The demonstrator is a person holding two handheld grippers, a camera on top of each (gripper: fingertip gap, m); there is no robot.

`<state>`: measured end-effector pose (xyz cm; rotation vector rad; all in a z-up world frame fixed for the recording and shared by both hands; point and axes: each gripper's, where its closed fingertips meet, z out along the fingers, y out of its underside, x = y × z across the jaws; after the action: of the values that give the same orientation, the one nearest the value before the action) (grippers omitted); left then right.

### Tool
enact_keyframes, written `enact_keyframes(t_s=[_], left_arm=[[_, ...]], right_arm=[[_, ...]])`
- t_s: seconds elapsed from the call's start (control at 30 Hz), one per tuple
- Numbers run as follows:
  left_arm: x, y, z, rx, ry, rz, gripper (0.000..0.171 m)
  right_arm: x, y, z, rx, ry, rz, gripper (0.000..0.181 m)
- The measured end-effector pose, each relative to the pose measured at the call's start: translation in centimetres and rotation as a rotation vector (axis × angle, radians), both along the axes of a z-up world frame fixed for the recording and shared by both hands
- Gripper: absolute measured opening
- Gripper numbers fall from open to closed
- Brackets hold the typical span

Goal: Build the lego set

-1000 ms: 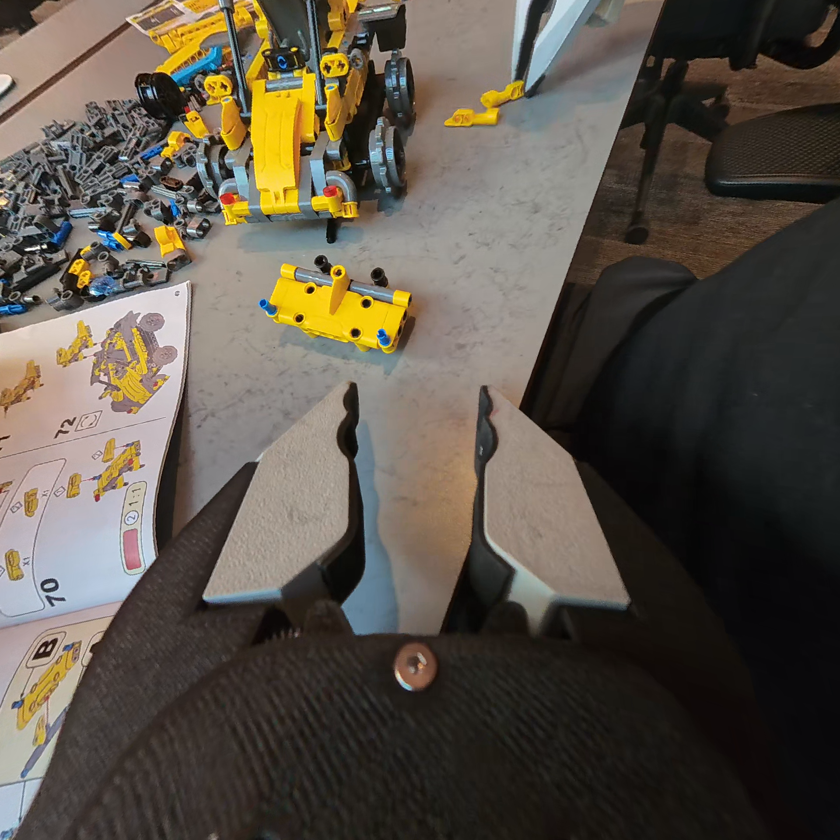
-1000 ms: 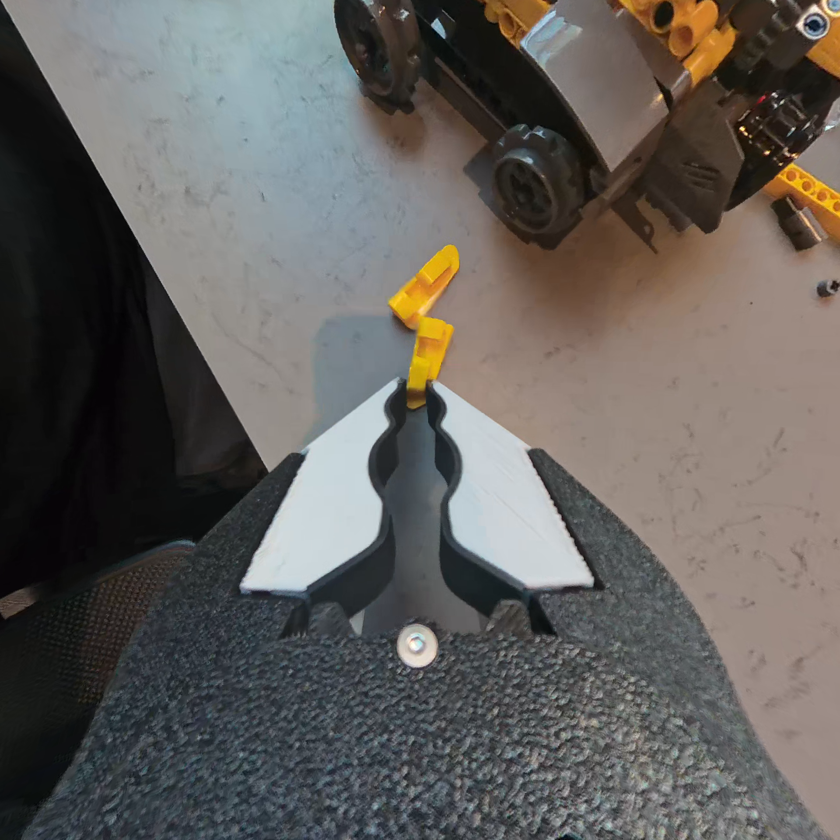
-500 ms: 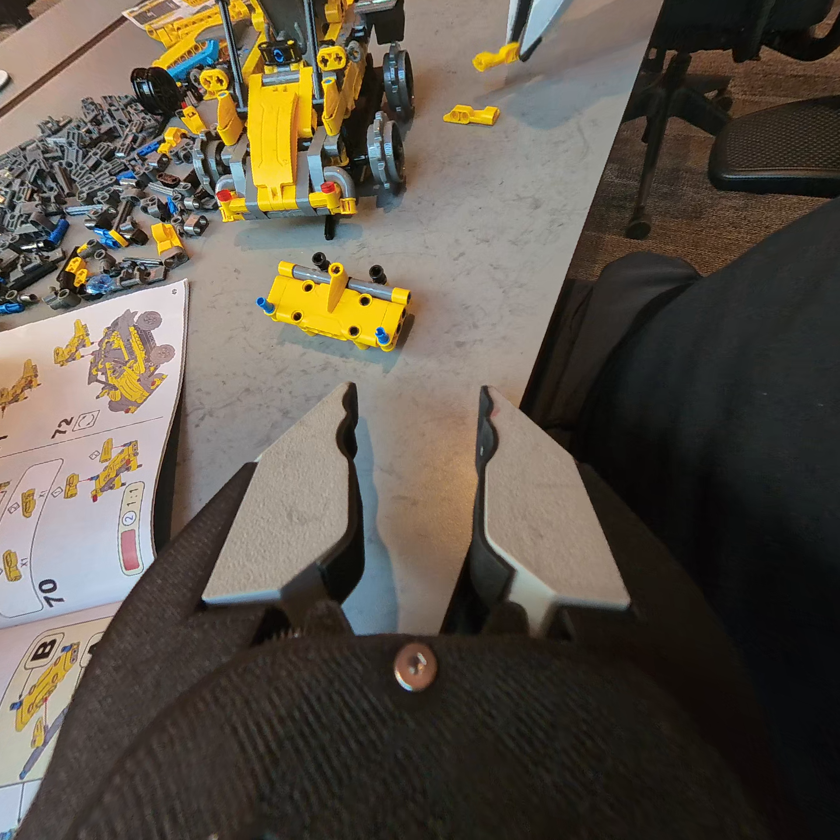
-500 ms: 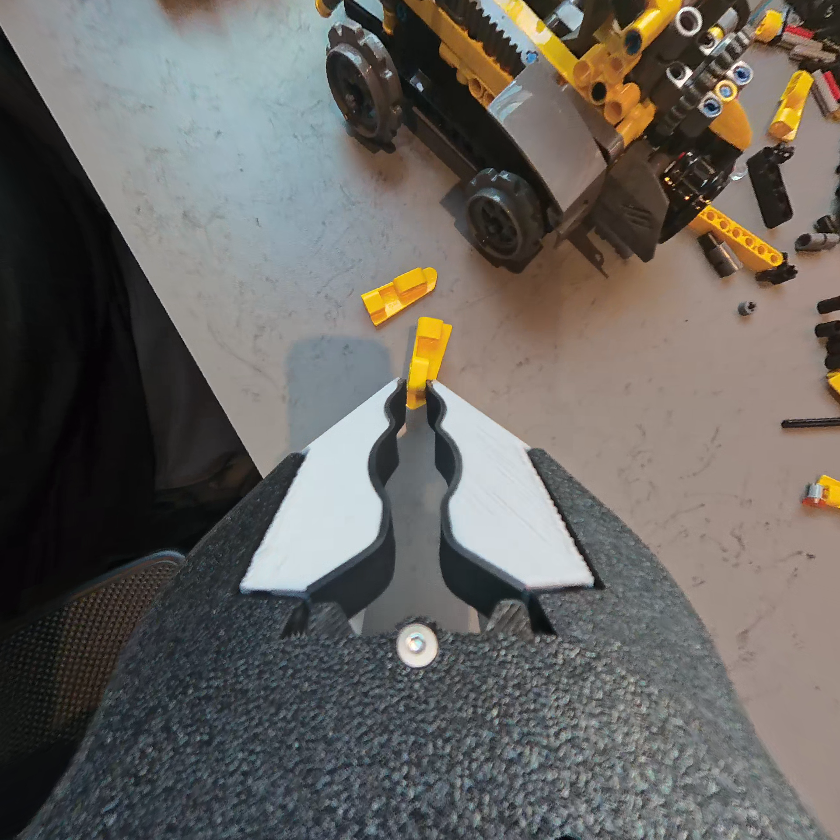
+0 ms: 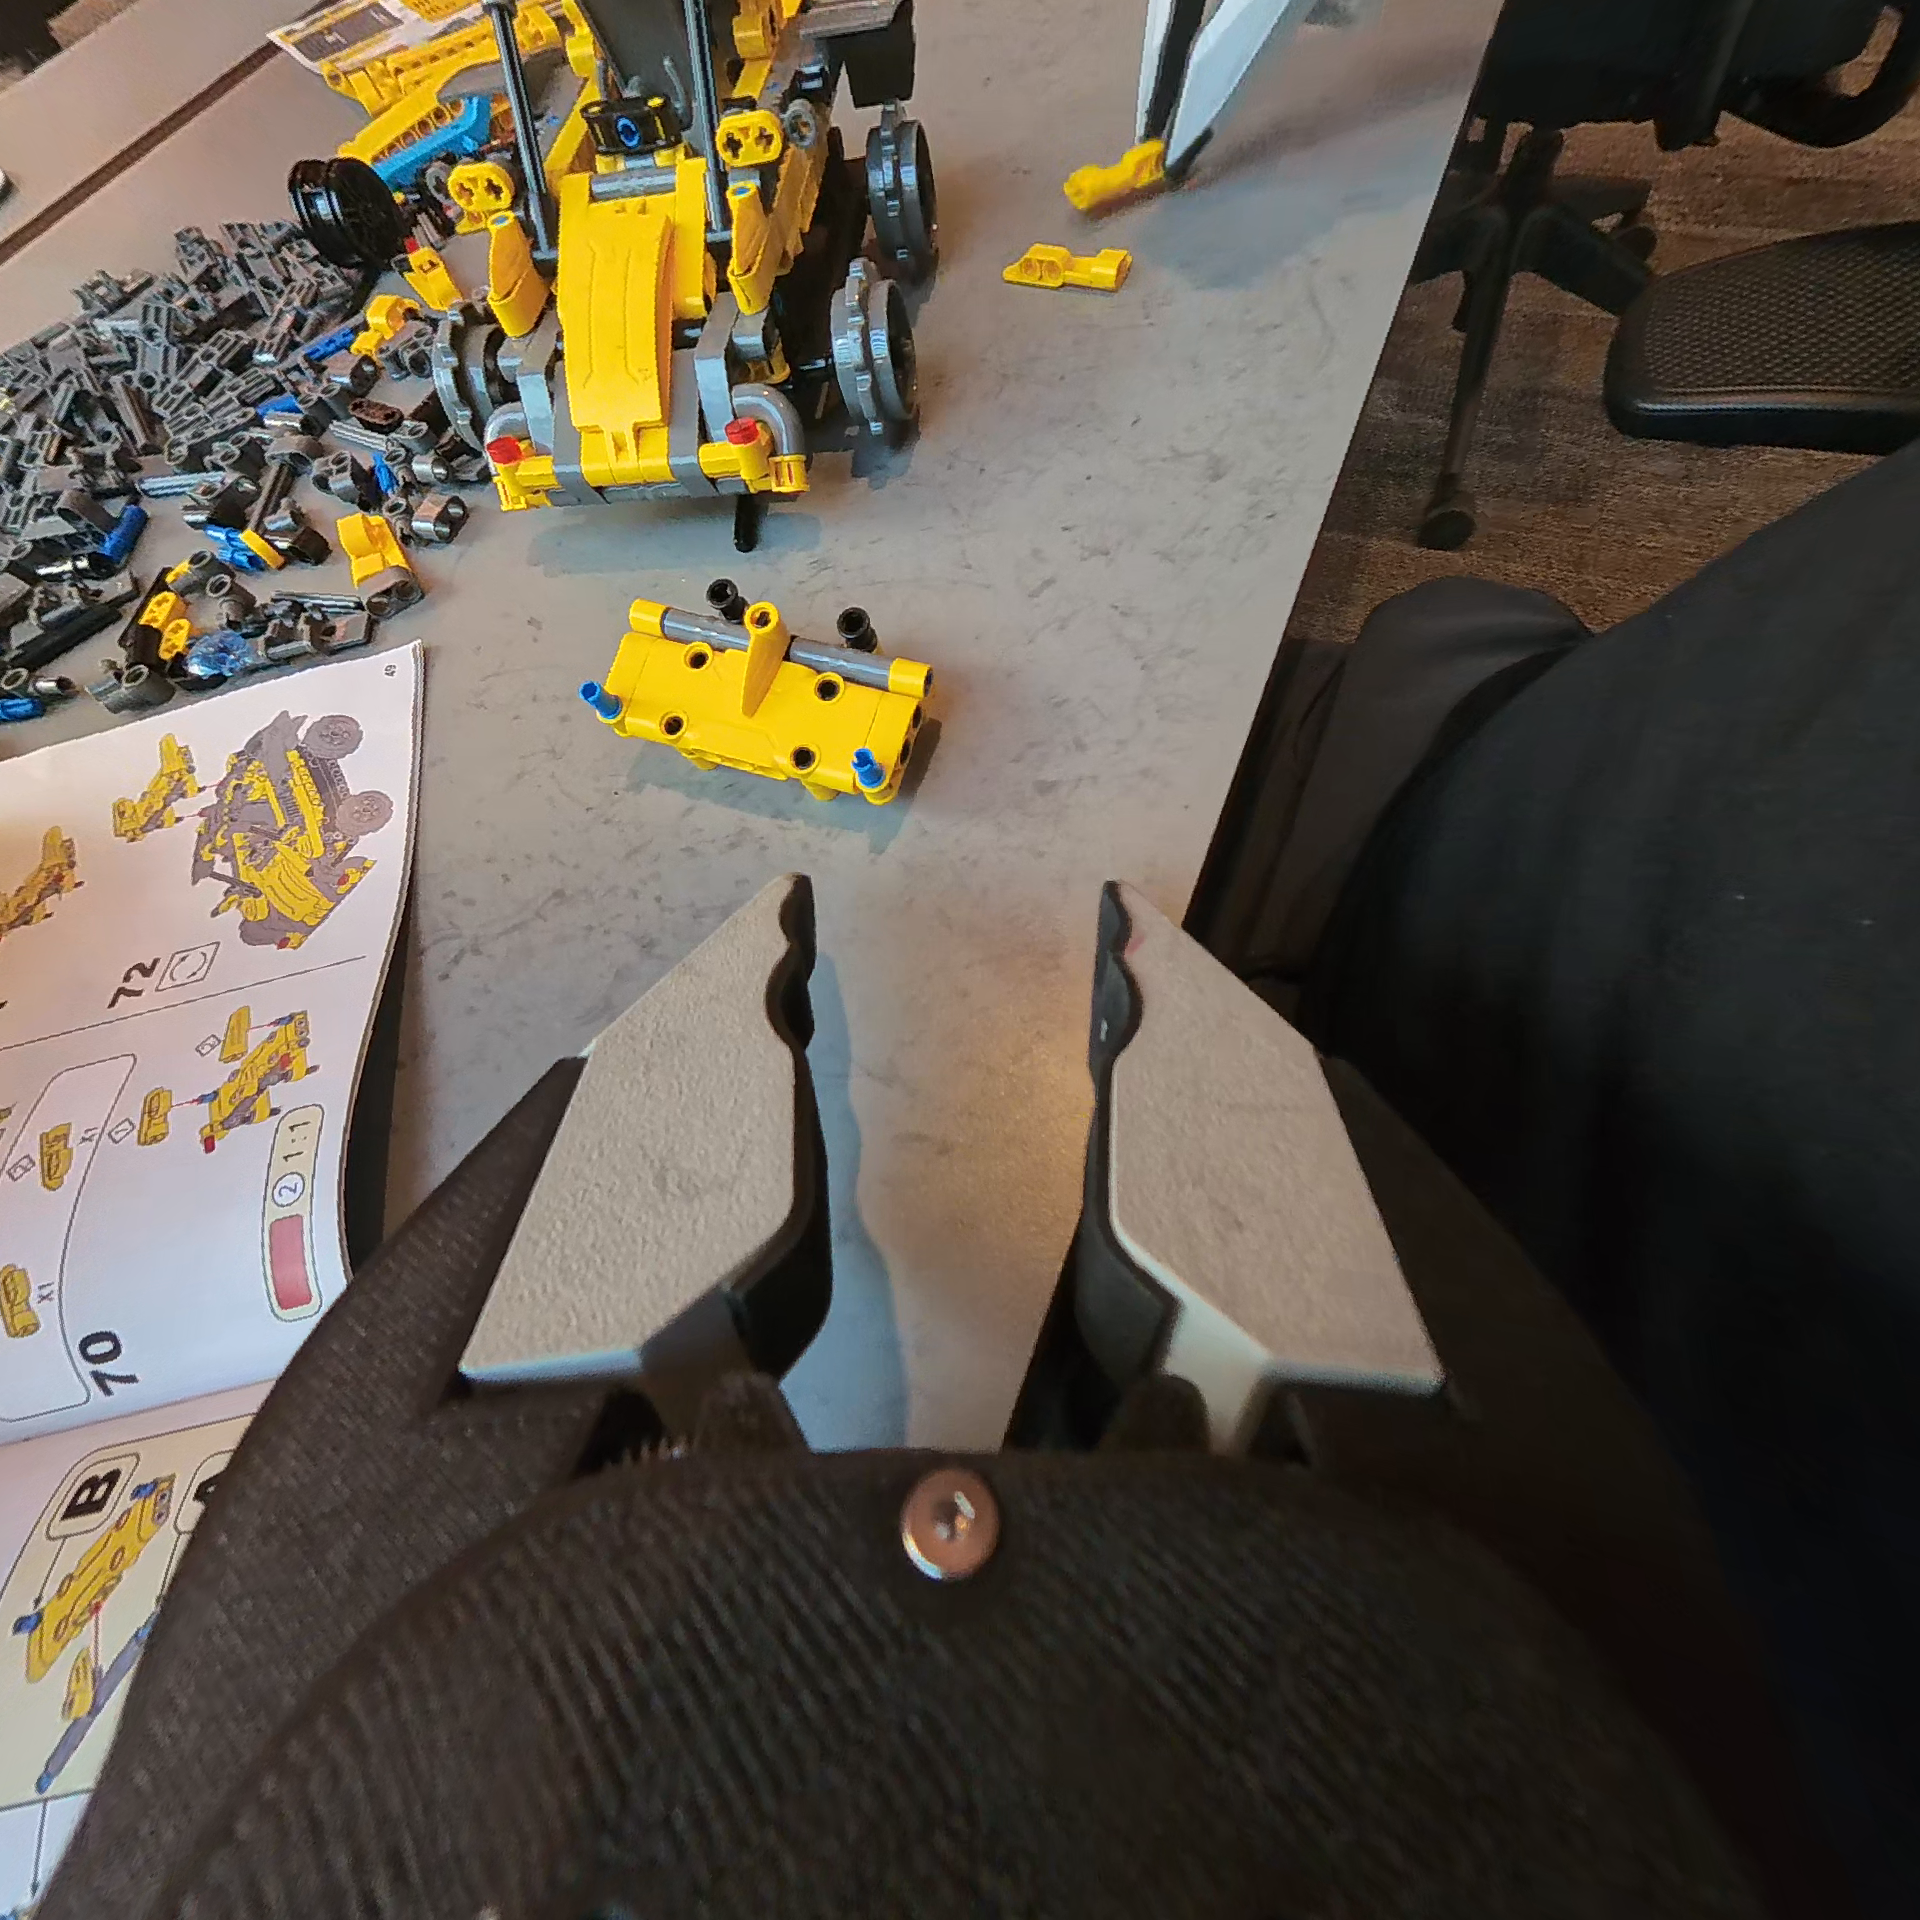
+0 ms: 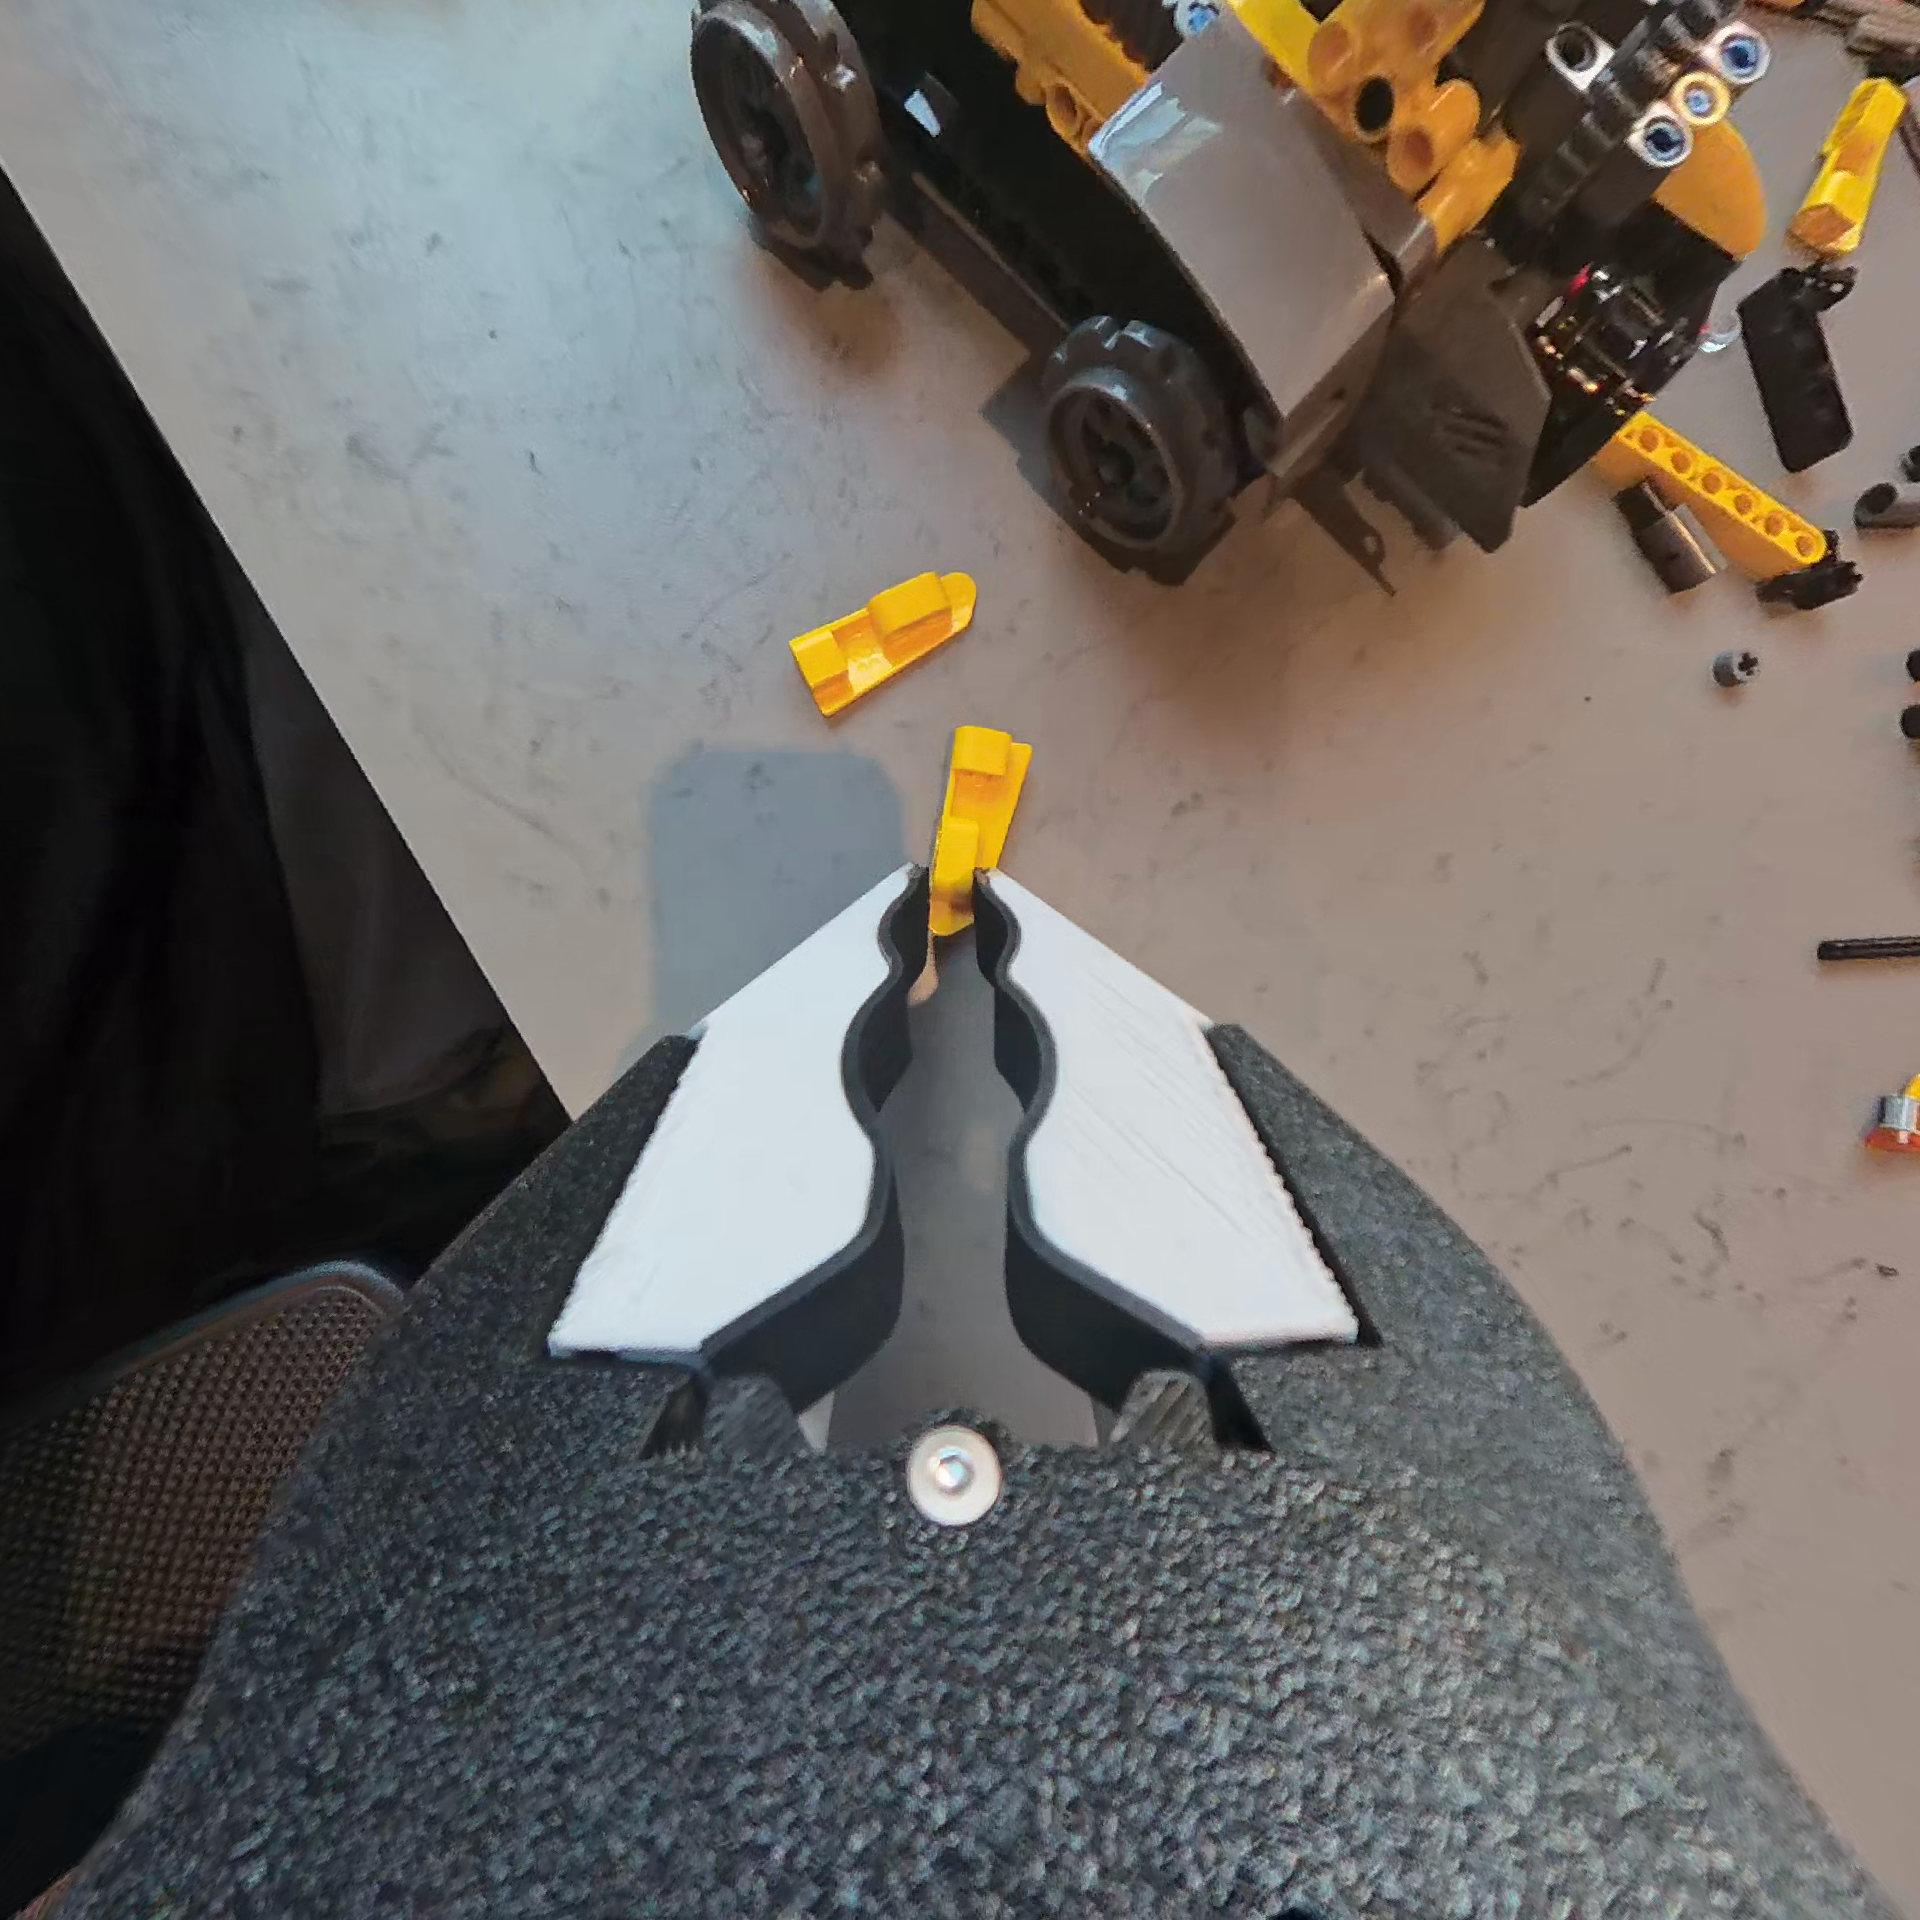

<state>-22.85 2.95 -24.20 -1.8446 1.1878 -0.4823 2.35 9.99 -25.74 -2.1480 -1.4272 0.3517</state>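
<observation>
Tongs are seen in both views. The right tongs [image 6: 951, 883] are closed to a narrow gap on a small yellow curved brick piece [image 6: 977, 810], which is pinched by its near end at the very fingertips and sticks out forward. Whether the piece is clear of the grey table [image 6: 416, 364] cannot be told.

A second yellow piece of the same kind [image 6: 883, 642] lies flat on the table just ahead and a little to the left of these fingertips, apart from the held one. Farther ahead and to the right, a partly built yellow and grey toy vehicle [image 6: 1247, 260] stands on dark wheels, with stray black and yellow parts scattered to its right.

The left tongs [image 5: 956, 904] are spread wide and nothing is held between them. They are poised over the table's near edge. A yellow brick sub-assembly [image 5: 764, 707] with a grey axle and blue pins lies ahead and slightly left, well clear of the fingertips. An open instruction booklet [image 5: 187, 987] is spread to the left, and a heap of loose grey, black and blue parts [image 5: 156, 395] lies beyond it. A person's dark clothing [image 5: 1610, 935] fills the right side.
</observation>
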Motion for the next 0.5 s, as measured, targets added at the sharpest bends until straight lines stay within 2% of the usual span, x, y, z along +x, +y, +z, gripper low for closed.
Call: enact_keyframes(t_s=[0.1, 0.3, 0.5], left_arm=[[0.0, 0.0, 0.0, 0.003, -0.002, -0.003, 0.051], [0.0, 0.1, -0.1, -0.021, -0.004, 0.003, 0.053], [0.0, 0.1, -0.3, -0.027, 0.006, 0.006, 0.053]], right_arm=[[0.4, -0.1, -0.6, -0.044, 0.006, -0.015, 0.009], [0.3, -0.5, 0.4, -0.05, 0.073, 0.002, 0.009], [-0.3, -0.4, 1.0, -0.053, 0.115, -0.013, 0.023]])
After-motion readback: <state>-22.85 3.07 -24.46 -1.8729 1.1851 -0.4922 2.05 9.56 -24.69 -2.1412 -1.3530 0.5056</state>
